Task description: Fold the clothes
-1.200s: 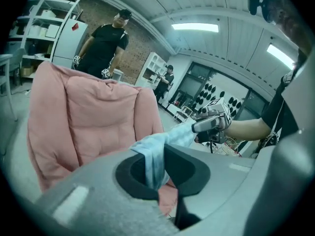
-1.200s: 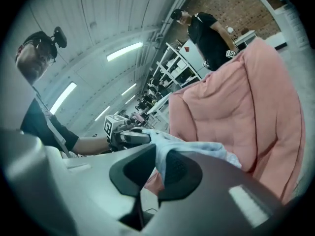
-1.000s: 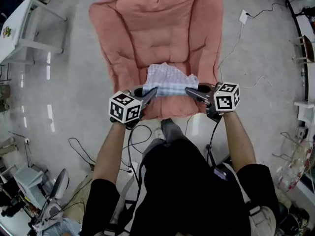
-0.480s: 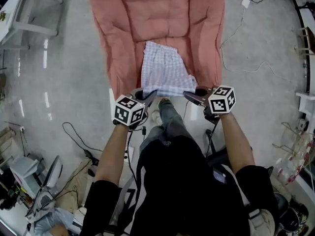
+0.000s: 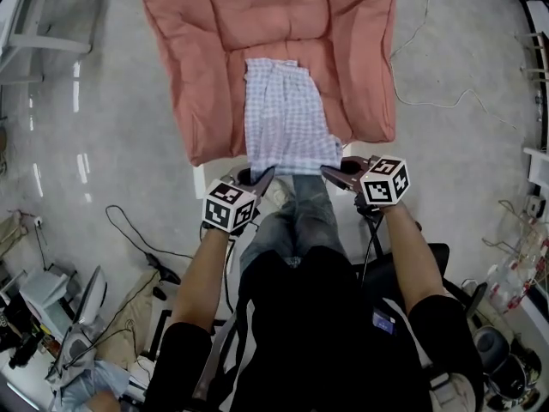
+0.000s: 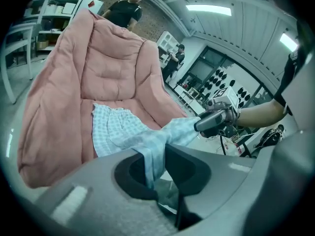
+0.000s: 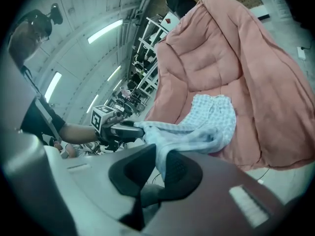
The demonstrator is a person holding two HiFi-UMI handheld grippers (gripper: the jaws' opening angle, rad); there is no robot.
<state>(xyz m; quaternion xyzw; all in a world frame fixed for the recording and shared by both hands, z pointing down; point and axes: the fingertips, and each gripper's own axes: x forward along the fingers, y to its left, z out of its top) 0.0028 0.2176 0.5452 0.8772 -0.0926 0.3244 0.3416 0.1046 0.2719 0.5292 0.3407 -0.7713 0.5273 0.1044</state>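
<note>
Comparing with a second ago: what changed? (Obs. 1)

Cloth was bunched at the front edge of the cushion. Now it is drawn out long and flat down the cushion's seat, its near hem past the front edge. Both grippers have backed off the cushion's front, toward the person. (Obs. 2)

Grips? (Obs. 1)

Left gripper pinching the near-left corner, right gripper the near-right corner. Each pair of jaws is pressed on fabric. The hem is stretched between them, just off the cushion's front edge. (Obs. 2)

Materials, shapes? (Obs. 1)

Cloth: thin, soft, pale blue-and-white check, with a gathered band at the end deepest in the cushion. Cushion: salmon pink, thick, quilted into puffy panels, sides curling up either side of the cloth. Grippers: hard grey shells, dark pads. Left cube and right cube: white, black square markers, both nearer the person than the cushion's front. (Obs. 2)

Counts? (Obs. 1)

One cloth, one cushion, two grippers, two cubes. (Obs. 2)
</note>
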